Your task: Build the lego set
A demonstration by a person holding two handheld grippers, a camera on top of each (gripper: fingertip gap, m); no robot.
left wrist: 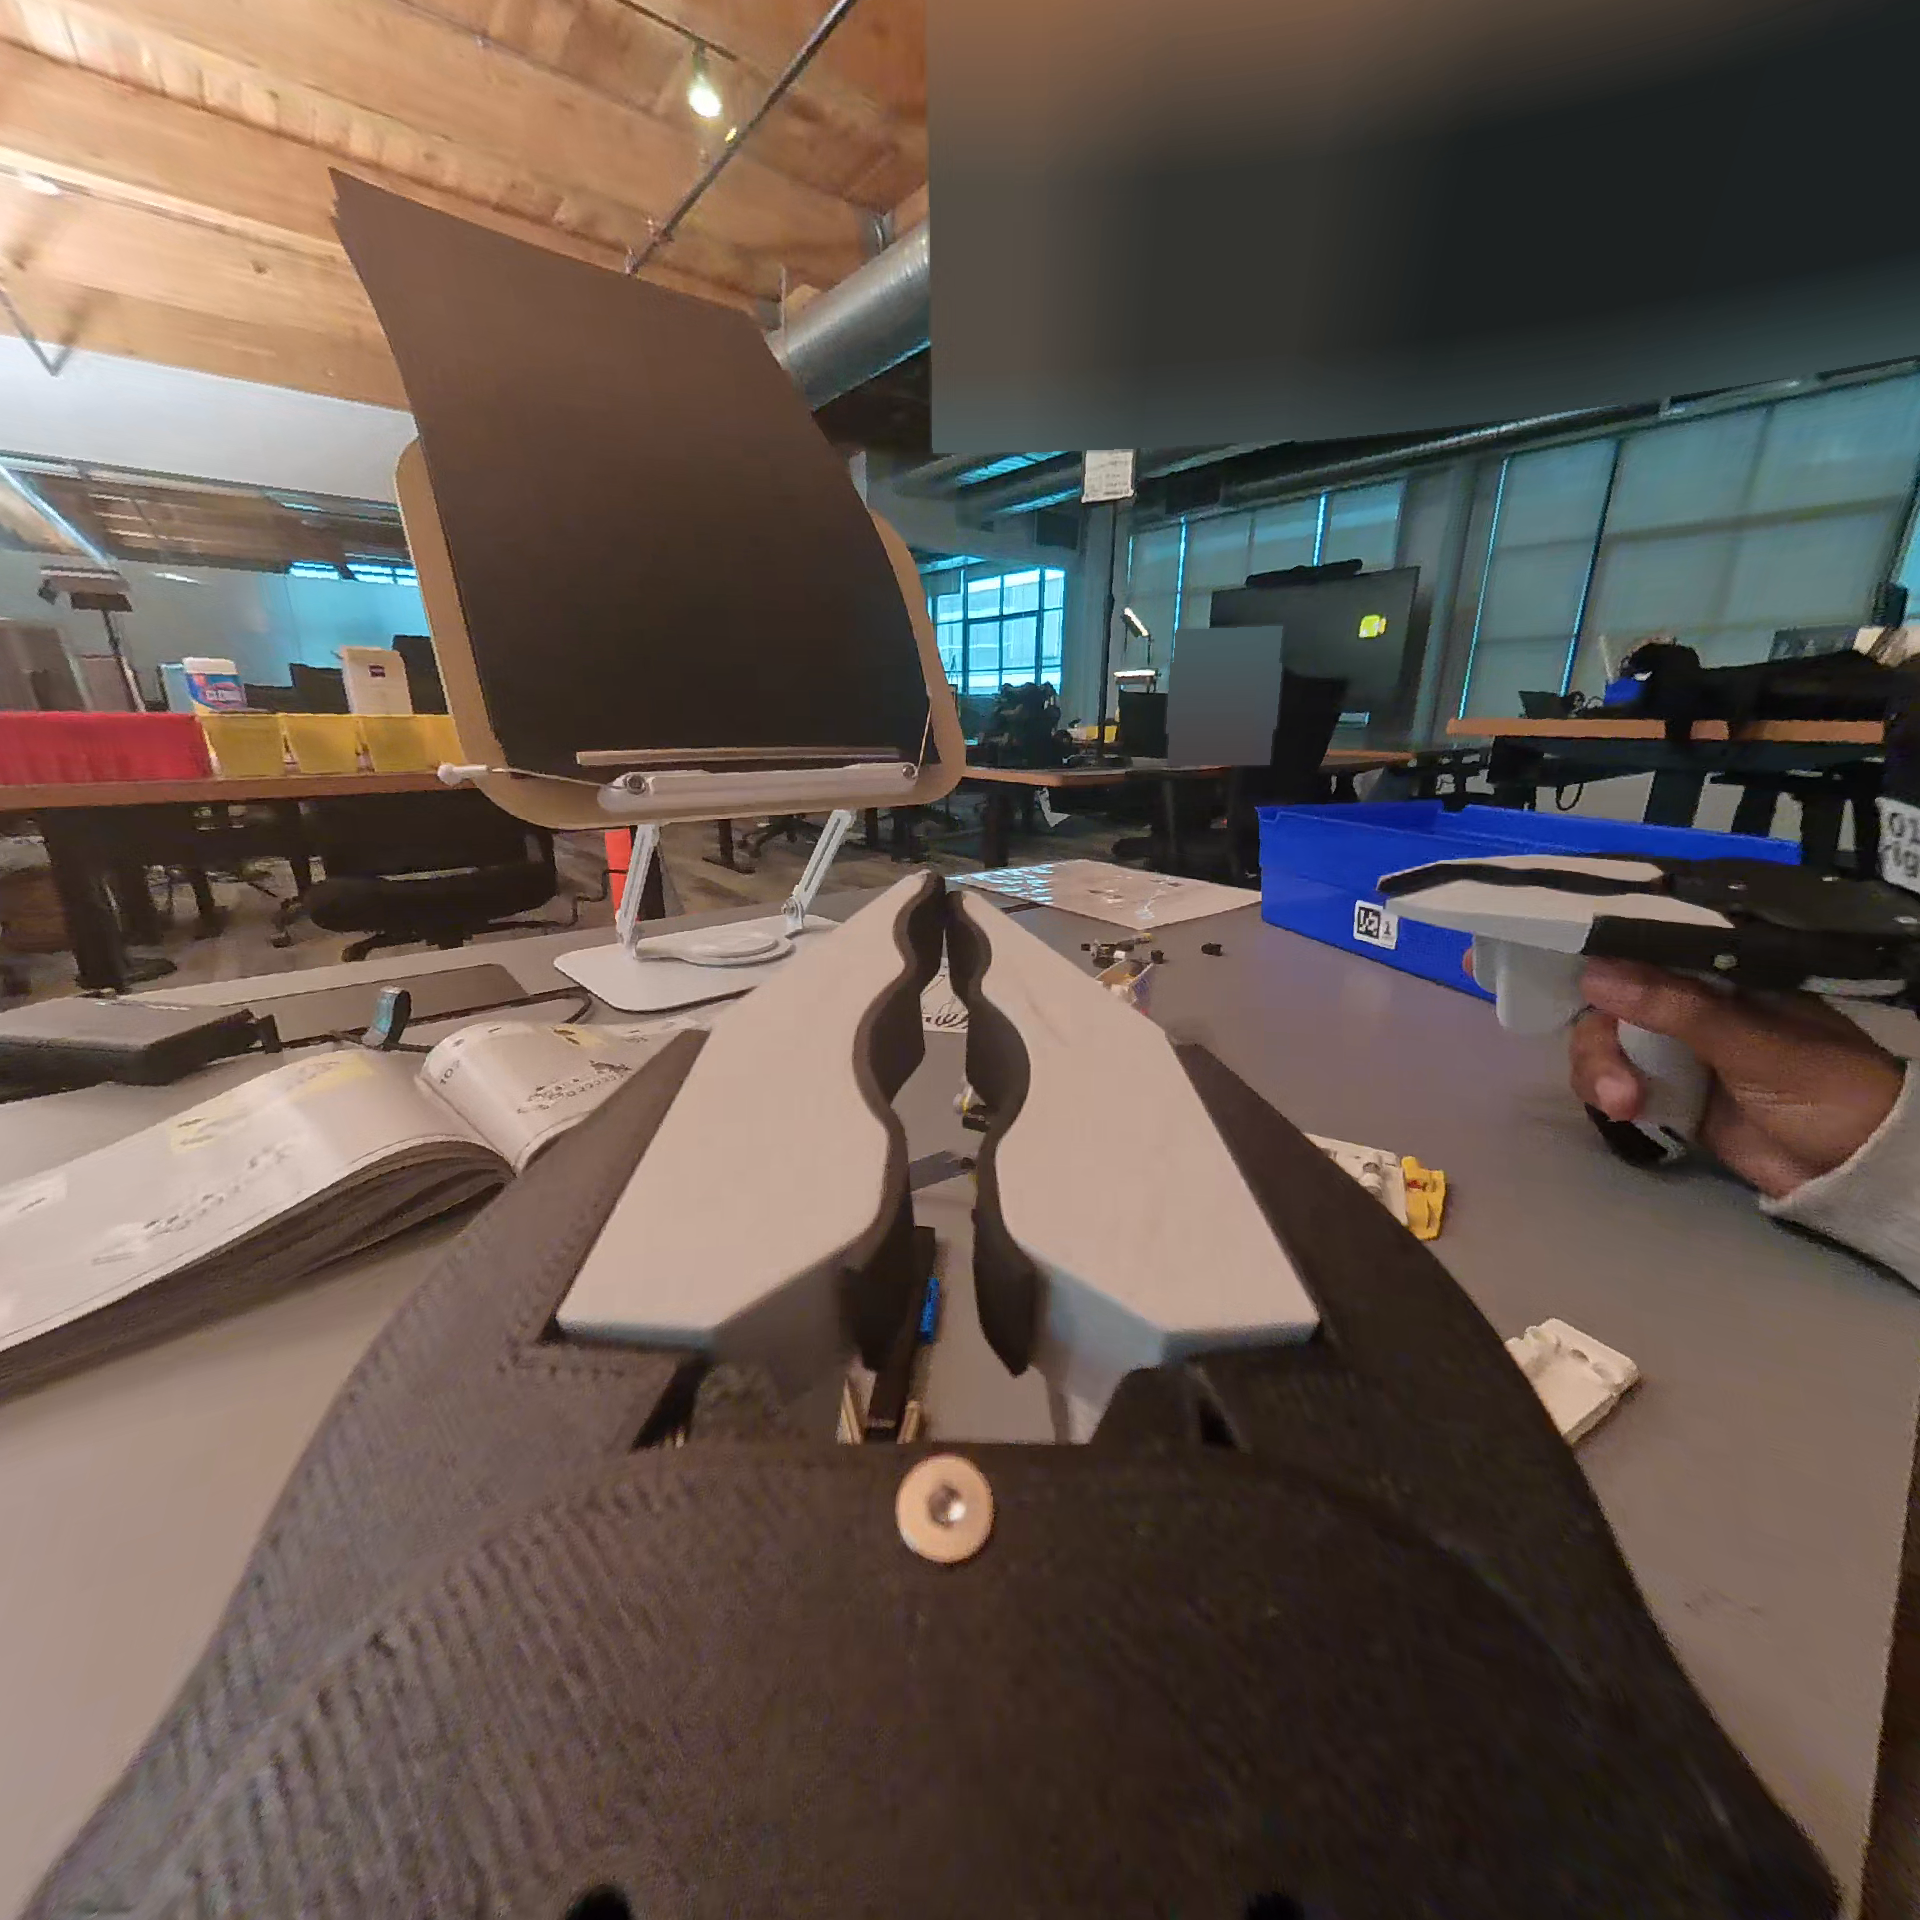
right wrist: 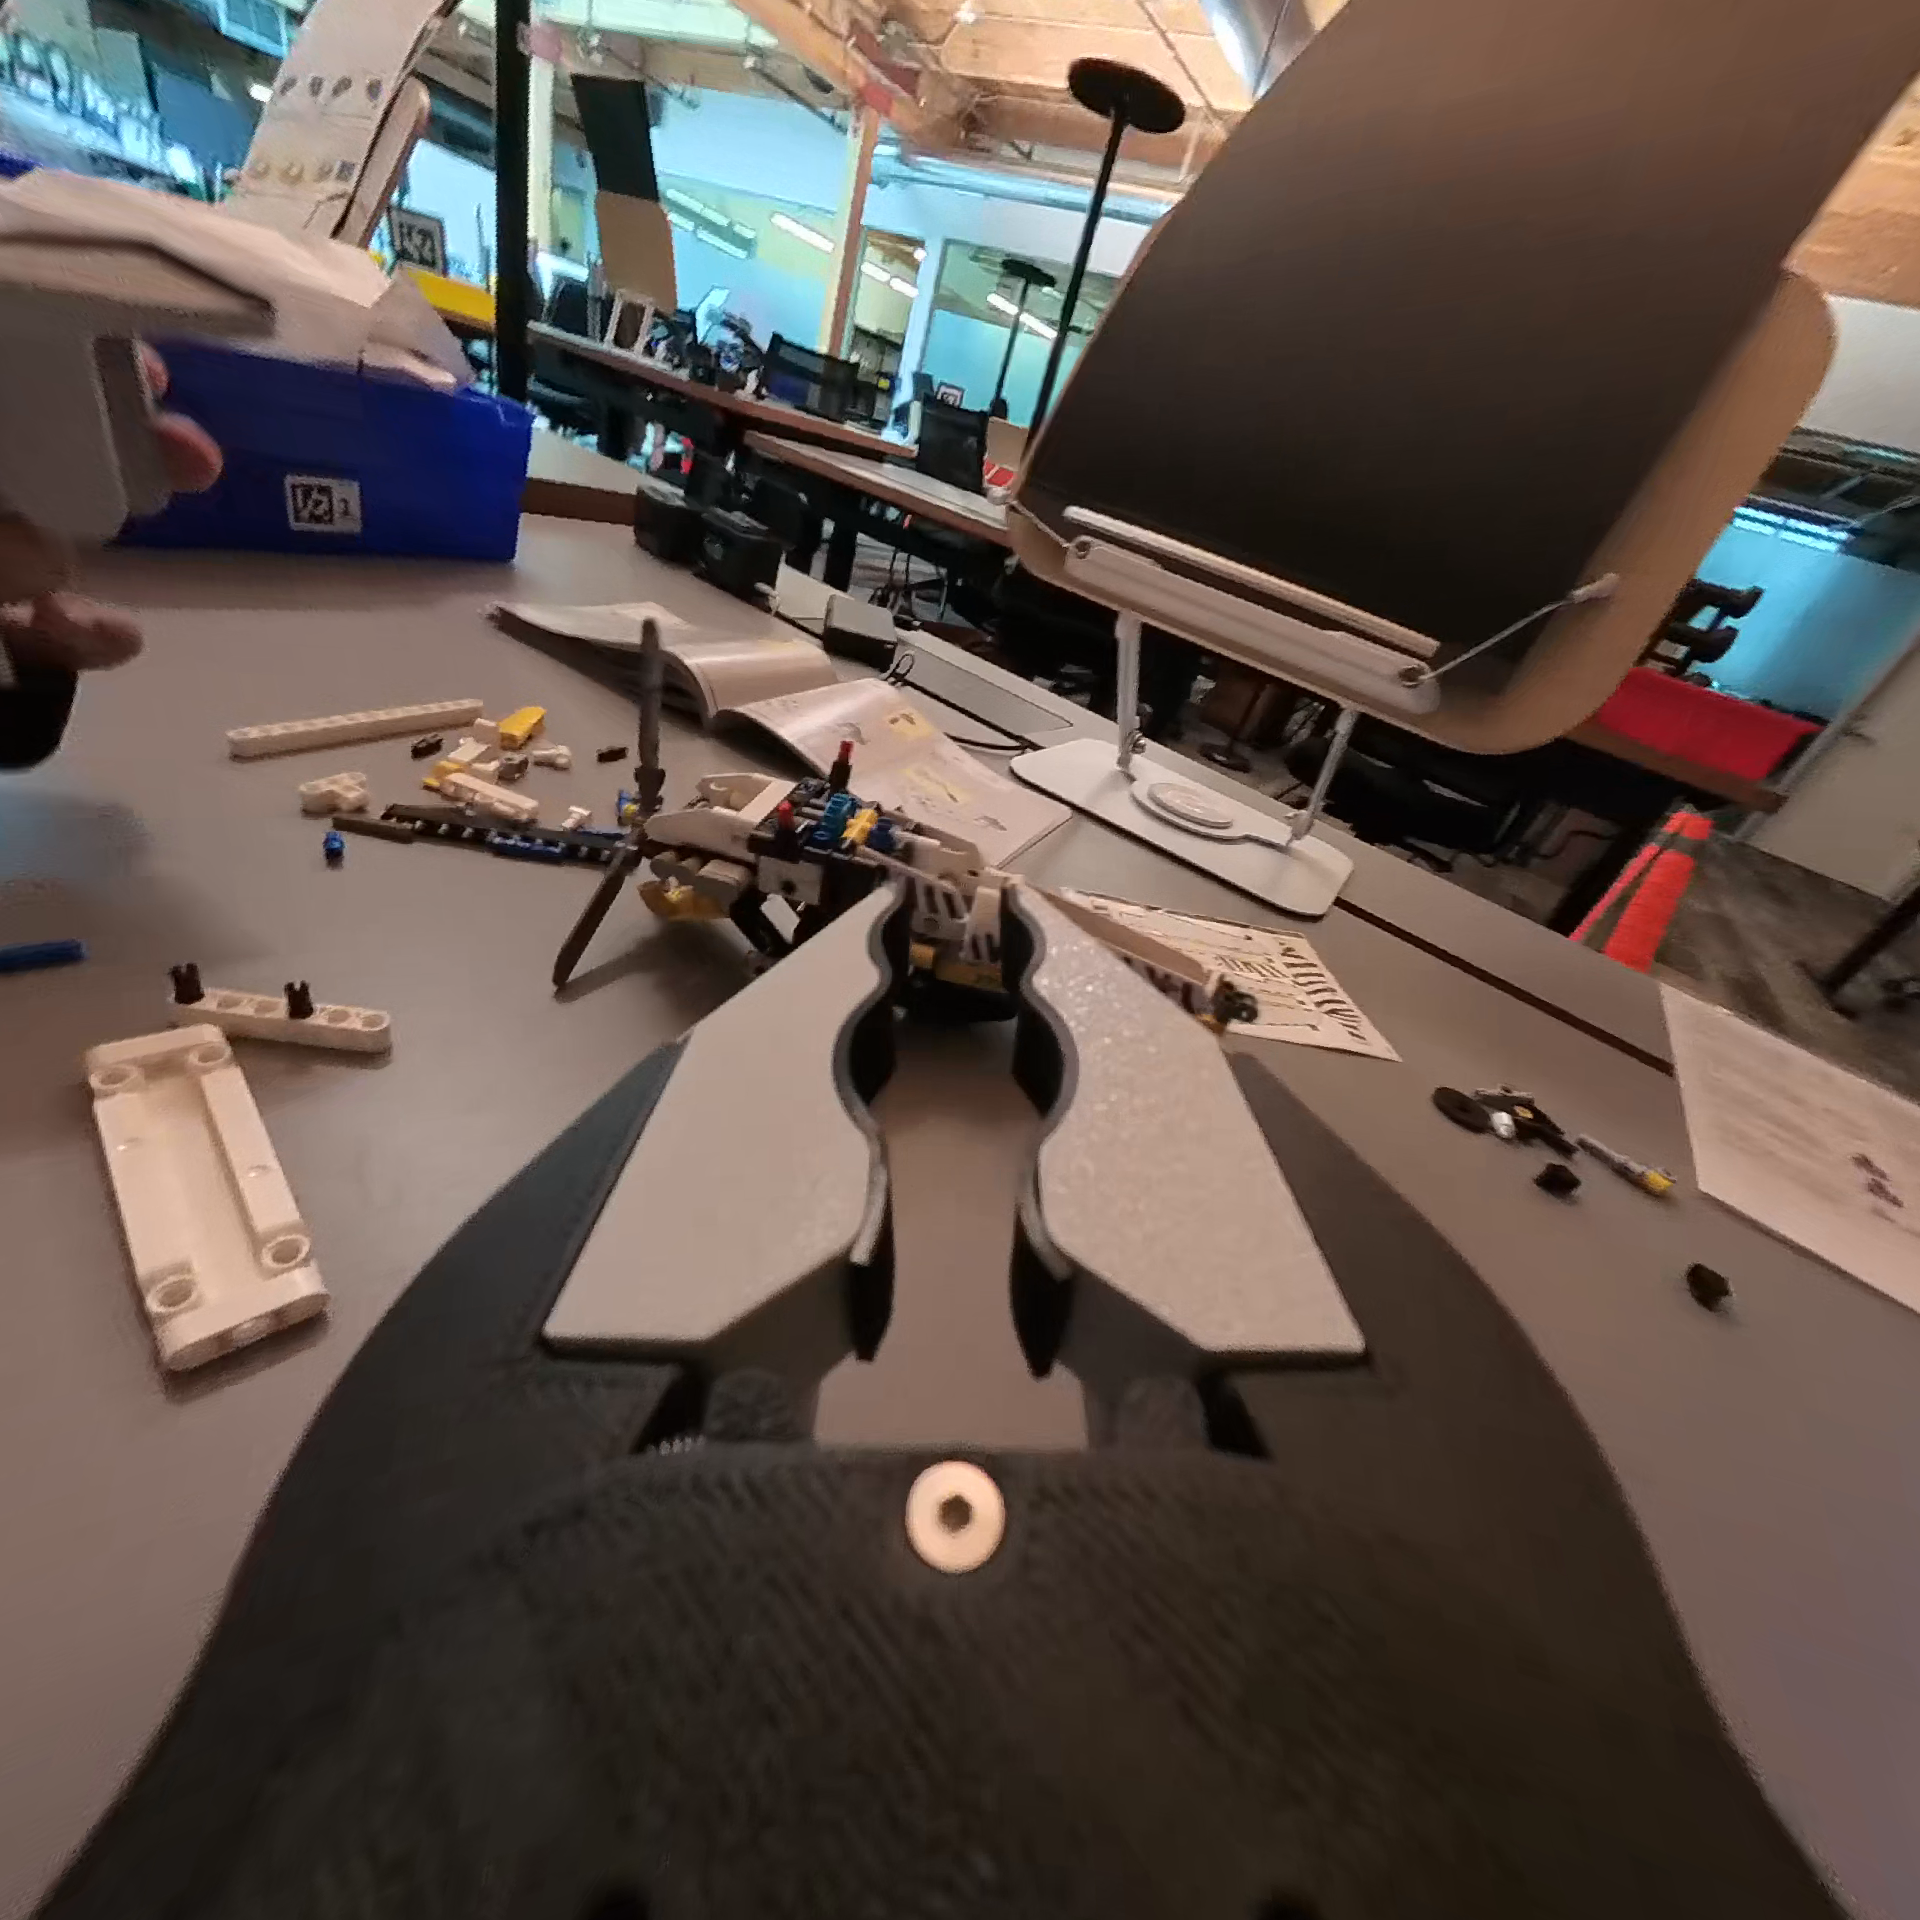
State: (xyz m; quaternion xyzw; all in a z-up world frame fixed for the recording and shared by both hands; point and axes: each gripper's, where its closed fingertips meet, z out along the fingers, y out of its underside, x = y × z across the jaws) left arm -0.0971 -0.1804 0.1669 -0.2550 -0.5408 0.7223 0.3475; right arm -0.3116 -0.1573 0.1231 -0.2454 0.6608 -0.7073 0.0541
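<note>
A part-built lego model point(right wrist: 790, 842) with long grey rotor blades point(right wrist: 649, 707) stands on the grey table point(right wrist: 520, 1091). My right gripper point(right wrist: 956, 909) is open and empty; its tips frame the model's striped rear end just short of it. It also shows in the left wrist view point(left wrist: 1455, 899), held in a hand above the table by the blue bin point(left wrist: 1340, 883). My left gripper point(left wrist: 943, 899) is shut with nothing between its tips and is raised above the table. Loose parts lie left of the model: a long white beam point(right wrist: 353, 725), a white panel point(right wrist: 203, 1195), and a white beam with two black pins point(right wrist: 281, 1013).
An open instruction booklet point(right wrist: 748, 675) lies behind the model and shows in the left wrist view point(left wrist: 260, 1153). A stand with a dark board point(right wrist: 1403, 364) is at the back. A sticker sheet point(right wrist: 1278, 977), small black parts point(right wrist: 1507, 1112) and a paper sheet point(right wrist: 1808, 1143) lie to the right. The gap from one gripper's tips to the other's is roughly 25 centimetres. About 15 centimetres separates my right fingertips from the white panel point(right wrist: 203, 1195).
</note>
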